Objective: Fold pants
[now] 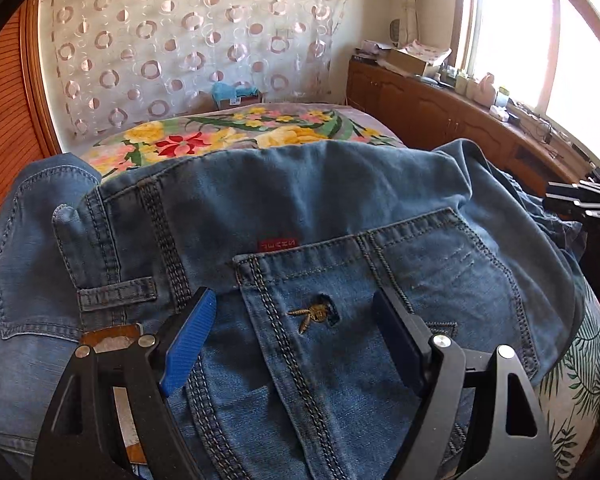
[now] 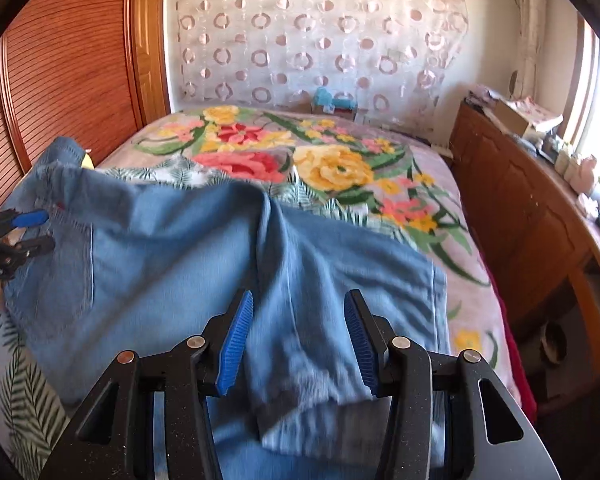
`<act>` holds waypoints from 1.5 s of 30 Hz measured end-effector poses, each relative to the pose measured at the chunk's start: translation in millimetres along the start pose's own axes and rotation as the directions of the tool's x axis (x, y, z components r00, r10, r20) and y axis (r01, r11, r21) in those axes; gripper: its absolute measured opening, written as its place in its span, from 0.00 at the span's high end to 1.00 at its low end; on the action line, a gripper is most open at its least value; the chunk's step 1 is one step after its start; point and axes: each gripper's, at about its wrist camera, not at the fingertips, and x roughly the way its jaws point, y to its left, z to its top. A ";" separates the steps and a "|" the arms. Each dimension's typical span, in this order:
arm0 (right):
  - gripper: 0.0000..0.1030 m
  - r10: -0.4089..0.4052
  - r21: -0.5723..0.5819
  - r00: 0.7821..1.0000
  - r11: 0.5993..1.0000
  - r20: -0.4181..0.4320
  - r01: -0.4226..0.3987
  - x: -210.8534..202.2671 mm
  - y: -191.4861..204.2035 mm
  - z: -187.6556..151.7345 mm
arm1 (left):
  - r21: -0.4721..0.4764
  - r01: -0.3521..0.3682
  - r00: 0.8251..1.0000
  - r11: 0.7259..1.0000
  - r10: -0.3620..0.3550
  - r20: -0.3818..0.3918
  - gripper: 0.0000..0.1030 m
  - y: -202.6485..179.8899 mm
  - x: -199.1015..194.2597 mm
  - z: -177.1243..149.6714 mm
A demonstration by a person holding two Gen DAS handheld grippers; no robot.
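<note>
Blue denim jeans [image 1: 300, 208] lie folded on the bed, waistband and back pocket with a small gold embroidery [image 1: 314, 314] toward the left wrist camera. My left gripper [image 1: 296, 320] is open just above the pocket area, its fingers apart on either side of the embroidery. In the right wrist view the jeans' leg end [image 2: 300, 280] lies folded over. My right gripper [image 2: 298, 332] is open over the hem, fingers wide with the cloth between them but not pinched. The left gripper shows at the left edge there [image 2: 32, 232], the right gripper at the right edge of the left view [image 1: 580, 200].
The bed has a floral blanket [image 2: 332, 168] and a leaf-print sheet [image 2: 24, 392]. A wooden cabinet [image 2: 512, 208] with clutter runs along the right under the window. A wooden louvred panel [image 2: 68, 64] stands at left, a curtain with circles [image 2: 308, 36] behind.
</note>
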 end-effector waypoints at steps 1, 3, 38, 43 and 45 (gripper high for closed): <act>0.52 -0.001 0.006 1.000 1.000 -0.011 0.001 0.5 -0.3 -4.4 | 0.003 -0.001 1.000 1.000 0.001 0.001 0.21 -0.3 -0.2 -0.4; 0.52 -0.007 0.011 0.999 1.000 -0.033 0.007 0.6 -0.3 -8.1 | 0.002 0.001 1.000 1.000 -0.001 0.000 0.21 -0.3 1.3 -0.7; 0.90 -0.269 -0.041 0.963 0.962 -0.009 0.269 49.8 -56.4 91.7 | -0.039 0.034 0.997 0.999 -0.036 -0.069 0.21 5.7 19.2 0.5; 0.84 -0.266 0.038 0.963 0.963 -0.041 0.268 60.0 -55.7 95.5 | -0.036 0.031 0.997 0.999 -0.033 -0.072 0.21 5.6 19.8 0.2; 0.76 -0.274 0.052 0.962 0.960 -0.024 0.275 50.6 -55.2 94.0 | -0.035 0.029 0.997 0.999 -0.032 -0.073 0.21 5.0 20.4 0.3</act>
